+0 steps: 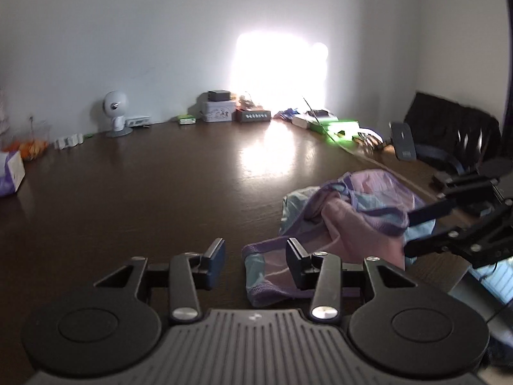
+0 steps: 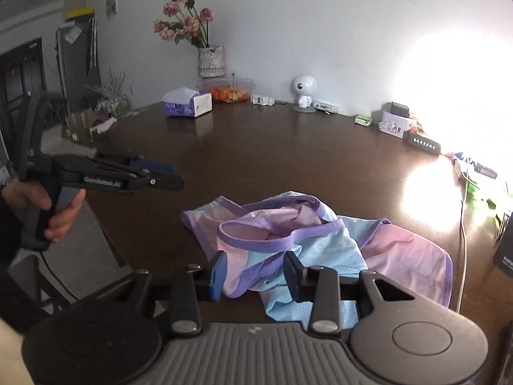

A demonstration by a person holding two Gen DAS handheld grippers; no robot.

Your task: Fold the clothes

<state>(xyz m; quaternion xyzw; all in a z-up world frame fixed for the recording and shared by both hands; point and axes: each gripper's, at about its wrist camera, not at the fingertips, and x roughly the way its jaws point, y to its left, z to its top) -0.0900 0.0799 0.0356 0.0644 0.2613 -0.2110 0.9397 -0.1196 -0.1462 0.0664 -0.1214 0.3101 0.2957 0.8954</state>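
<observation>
Two tools are hovering with jaws apart and empty over a crumpled pastel garment [image 2: 288, 240] lying on the dark worktop [image 2: 272, 160]: left tool [image 1: 255, 264] at its near edge, right tool [image 2: 253, 274] above its middle. Folding is just starting; next, each needs a corner to spread it flat.

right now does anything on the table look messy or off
Yes: the pastel garment lies crumpled in a heap on the dark table, purple-trimmed openings bunched over each other, nothing folded yet. Both grippers, left and right, are open and hold none of it.
</observation>
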